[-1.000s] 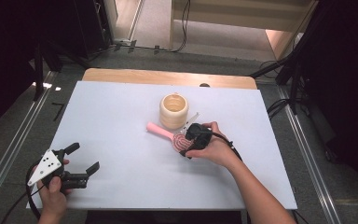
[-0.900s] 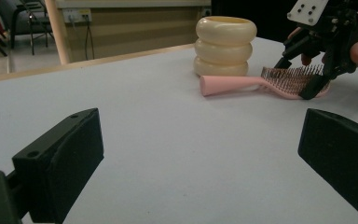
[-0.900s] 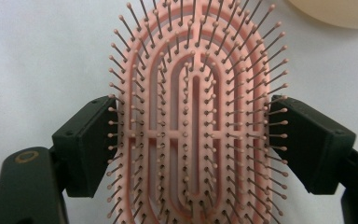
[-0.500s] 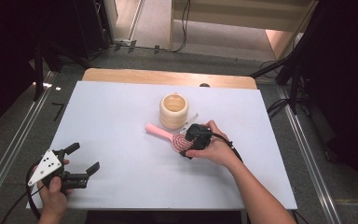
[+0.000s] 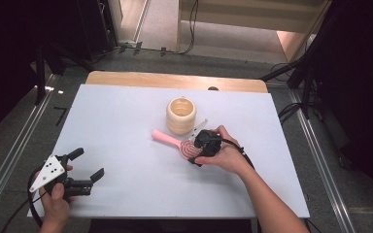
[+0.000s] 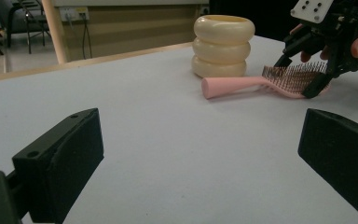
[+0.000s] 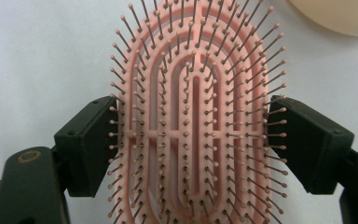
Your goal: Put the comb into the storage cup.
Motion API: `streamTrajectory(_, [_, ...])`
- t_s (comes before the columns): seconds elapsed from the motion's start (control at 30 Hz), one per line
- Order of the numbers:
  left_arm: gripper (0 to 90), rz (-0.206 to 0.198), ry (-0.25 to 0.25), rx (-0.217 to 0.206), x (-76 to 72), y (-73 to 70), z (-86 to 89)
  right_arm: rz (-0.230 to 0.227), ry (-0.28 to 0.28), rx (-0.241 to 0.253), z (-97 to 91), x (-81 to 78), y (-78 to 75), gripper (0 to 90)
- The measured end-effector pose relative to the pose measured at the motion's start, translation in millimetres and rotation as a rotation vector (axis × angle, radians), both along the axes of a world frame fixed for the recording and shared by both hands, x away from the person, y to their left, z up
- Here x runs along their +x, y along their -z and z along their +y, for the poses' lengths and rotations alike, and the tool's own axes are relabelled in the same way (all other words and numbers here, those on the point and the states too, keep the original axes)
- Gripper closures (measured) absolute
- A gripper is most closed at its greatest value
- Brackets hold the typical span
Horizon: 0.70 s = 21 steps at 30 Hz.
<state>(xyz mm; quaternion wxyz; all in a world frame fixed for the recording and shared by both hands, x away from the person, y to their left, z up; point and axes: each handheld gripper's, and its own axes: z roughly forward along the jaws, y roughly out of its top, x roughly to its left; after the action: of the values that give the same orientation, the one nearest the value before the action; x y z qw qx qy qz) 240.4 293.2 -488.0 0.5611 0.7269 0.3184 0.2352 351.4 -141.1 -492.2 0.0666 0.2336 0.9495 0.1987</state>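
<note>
Two black jaws of the right gripper (image 7: 191, 149) stand spread on either side of the pink hairbrush (image 7: 193, 116), one at each long edge of its head, level with the bristle tips. Whether the pads already press the plastic rim cannot be told; they look to bracket it rather than pinch it. By that reading the step in hand is the grasp itself, and the next move calls for squeezing in on the firm rim, under the bristles, before any lift.

The hairbrush (image 5: 175, 142) lies flat on the white table (image 5: 126, 116), bristles up, just in front of the cream ribbed cup (image 5: 180, 115) and close to touching it, its handle pointing away from the right gripper (image 5: 200, 148). Its head is an open oval of nested loops, with thin pins tipped by small beads, and the handle is smooth and round.

Well away from the cup, near the table's front left corner, the left gripper (image 5: 85, 165) rests with its jaws wide apart and nothing between them.
</note>
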Motion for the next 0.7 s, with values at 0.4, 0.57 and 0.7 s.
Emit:
streamTrajectory(0.4, [0.7, 0.047, 0.067, -0.029, 9.8, -3.7, -13.1, 0.0, -0.021, 0.016, -2.7, -3.5, -2.7, 17.5])
streamTrajectory(0.57, [0.7, 0.048, 0.082, -0.023, 10.1, -4.0, -18.1, -0.01, -0.03, 0.01, -3.4, -4.7, -3.9, 17.5])
streamTrajectory(0.7, [0.7, 0.052, 0.083, -0.024, 9.8, -3.0, -16.9, -0.012, -0.018, 0.025, -4.5, -6.0, -4.5, 19.7])
